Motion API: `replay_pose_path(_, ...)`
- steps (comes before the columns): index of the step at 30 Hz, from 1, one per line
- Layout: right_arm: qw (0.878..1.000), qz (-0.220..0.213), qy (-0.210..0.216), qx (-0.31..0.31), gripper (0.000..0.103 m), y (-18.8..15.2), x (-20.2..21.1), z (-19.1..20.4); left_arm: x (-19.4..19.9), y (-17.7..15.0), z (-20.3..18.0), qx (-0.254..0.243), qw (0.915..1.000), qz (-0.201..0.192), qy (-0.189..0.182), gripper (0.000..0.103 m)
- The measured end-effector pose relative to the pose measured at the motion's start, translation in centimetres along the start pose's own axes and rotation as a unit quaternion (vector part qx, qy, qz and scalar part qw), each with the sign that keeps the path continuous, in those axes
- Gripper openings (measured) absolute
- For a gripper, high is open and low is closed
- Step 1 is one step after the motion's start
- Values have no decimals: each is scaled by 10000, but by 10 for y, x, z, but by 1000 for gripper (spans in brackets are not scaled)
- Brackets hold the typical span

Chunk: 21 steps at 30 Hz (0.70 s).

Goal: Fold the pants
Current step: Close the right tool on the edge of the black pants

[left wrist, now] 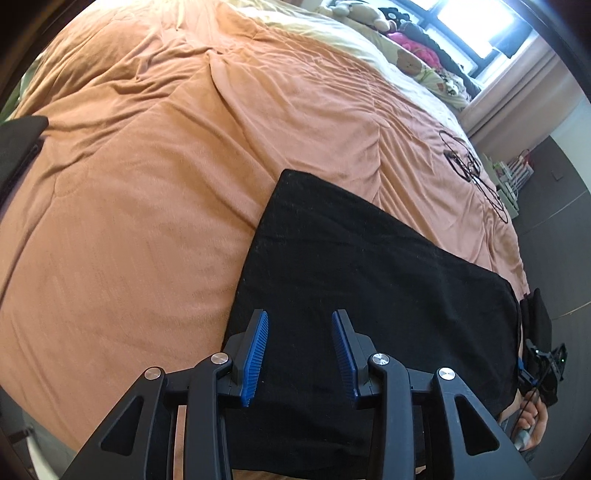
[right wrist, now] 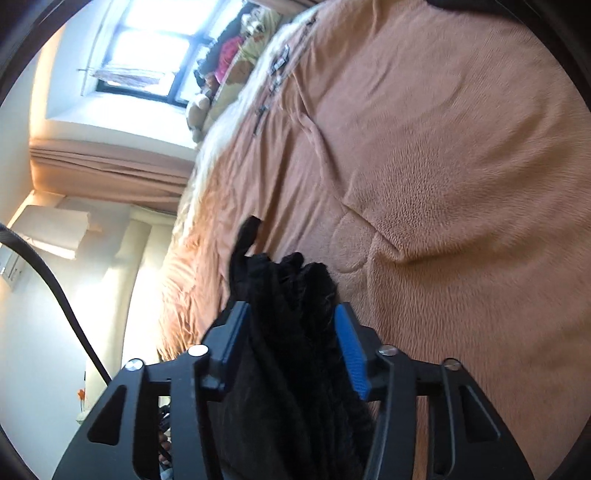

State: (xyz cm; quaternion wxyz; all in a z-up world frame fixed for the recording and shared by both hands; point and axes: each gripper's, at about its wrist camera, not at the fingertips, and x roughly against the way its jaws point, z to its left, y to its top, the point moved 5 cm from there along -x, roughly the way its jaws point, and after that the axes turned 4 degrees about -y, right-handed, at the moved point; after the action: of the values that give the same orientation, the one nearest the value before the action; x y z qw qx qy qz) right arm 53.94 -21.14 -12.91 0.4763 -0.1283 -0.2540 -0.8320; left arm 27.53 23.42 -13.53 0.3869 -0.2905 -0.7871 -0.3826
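The black pants (left wrist: 369, 280) lie flat as a long rectangle on the orange bedspread (left wrist: 147, 221). My left gripper (left wrist: 300, 321) is open and empty, hovering over the near end of the pants. My right gripper (right wrist: 291, 314) has a thick bunch of the black pants (right wrist: 291, 295) between its blue pads, with the jaws spread around the bunch. In the left wrist view the right gripper (left wrist: 535, 365) shows at the far right end of the pants by the bed's edge.
Stuffed toys and cushions (left wrist: 406, 44) sit at the head of the bed under a window (left wrist: 469, 22). A black cable (left wrist: 476, 173) lies on the bedspread beyond the pants. A dark garment (left wrist: 18, 147) sits at the left edge. A curtain (right wrist: 110, 166) hangs beside the bed.
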Motion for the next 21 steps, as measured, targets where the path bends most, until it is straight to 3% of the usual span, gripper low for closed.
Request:
replay_pose_path(9,9980,501,-334,178,43,24,-21,8,-17,-9,-7,86,9999,81,47,39)
replay_pose_path(13,9977,594,-184,260,43,24,-20,16,-24,-12,-10,-14,9998,157,95,48)
replay_pose_path(21,9955,812,-47,481,43,30,-44,21,-29,-24,0,29,9995,213,246,48)
